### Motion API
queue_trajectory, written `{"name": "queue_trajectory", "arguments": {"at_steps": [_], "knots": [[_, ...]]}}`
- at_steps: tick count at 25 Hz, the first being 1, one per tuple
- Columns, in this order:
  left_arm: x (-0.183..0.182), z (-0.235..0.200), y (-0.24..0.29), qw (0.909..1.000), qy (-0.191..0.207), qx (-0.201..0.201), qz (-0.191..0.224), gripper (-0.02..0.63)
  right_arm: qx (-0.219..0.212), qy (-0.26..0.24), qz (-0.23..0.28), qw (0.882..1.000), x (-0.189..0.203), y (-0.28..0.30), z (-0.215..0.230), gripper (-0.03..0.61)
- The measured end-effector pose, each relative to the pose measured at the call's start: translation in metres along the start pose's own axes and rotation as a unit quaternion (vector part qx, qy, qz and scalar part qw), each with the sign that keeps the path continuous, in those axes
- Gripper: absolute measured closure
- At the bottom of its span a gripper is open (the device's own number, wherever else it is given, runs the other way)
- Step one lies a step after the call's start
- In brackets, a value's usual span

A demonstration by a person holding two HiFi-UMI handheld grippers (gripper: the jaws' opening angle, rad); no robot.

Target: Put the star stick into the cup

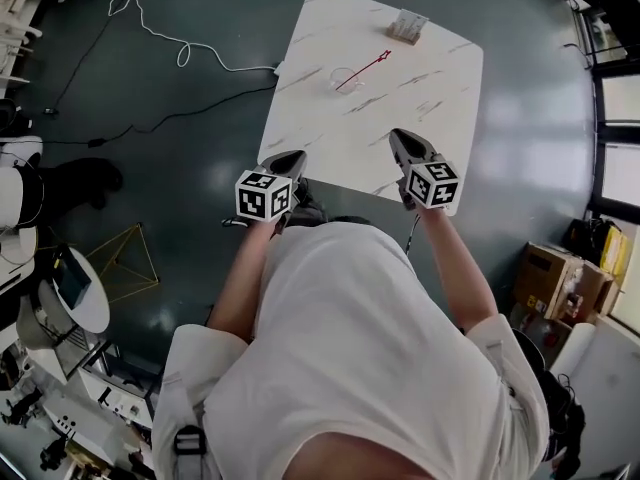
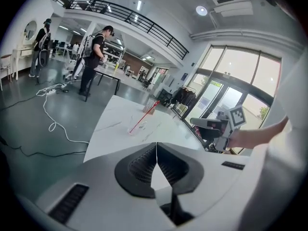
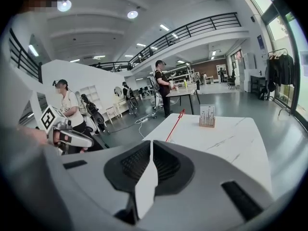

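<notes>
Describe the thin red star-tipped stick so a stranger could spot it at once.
Find the white marble-patterned tabletop. Toward its far half stands a clear plastic cup, with a small beige block beyond it. The thin red stick leans out of that cup, the only red thing there.

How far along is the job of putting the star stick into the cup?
Done: the star stick looks already placed, its lower end inside the clear cup and its star end leaning out over the rim. In hand: nothing. The left tongs and right tongs are both shut and empty, near the table's front edge. Left: seemingly nothing.
</notes>
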State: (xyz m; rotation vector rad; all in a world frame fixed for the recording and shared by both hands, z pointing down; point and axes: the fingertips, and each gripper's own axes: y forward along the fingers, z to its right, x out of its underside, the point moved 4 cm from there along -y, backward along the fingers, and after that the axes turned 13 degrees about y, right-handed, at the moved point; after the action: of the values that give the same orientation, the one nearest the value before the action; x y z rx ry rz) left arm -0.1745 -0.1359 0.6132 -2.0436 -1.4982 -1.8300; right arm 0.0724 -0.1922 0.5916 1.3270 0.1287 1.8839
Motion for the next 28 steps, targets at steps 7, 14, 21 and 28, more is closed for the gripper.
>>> {"name": "queue_trajectory", "arguments": {"at_steps": [7,14,21,28], "knots": [[-0.005,0.045,-0.019,0.9992,0.001,-0.002,0.039,0.598,-0.019,0.020,0.028,0.999,0.008,-0.077,-0.001,0.543],[-0.009,0.074,-0.042,0.9969,0.008,-0.032,0.071,0.598,0.003,0.050,0.049,0.998,0.038,-0.136,0.017,0.543],[0.003,0.101,-0.056,0.9954,0.002,-0.048,0.083,0.598,0.008,0.070,0.055,0.996,0.060,-0.171,0.034,0.543],[0.022,0.108,-0.073,0.9959,-0.004,-0.053,0.073,0.598,0.007,0.067,0.065,0.996,0.059,-0.186,0.026,0.543]]}}
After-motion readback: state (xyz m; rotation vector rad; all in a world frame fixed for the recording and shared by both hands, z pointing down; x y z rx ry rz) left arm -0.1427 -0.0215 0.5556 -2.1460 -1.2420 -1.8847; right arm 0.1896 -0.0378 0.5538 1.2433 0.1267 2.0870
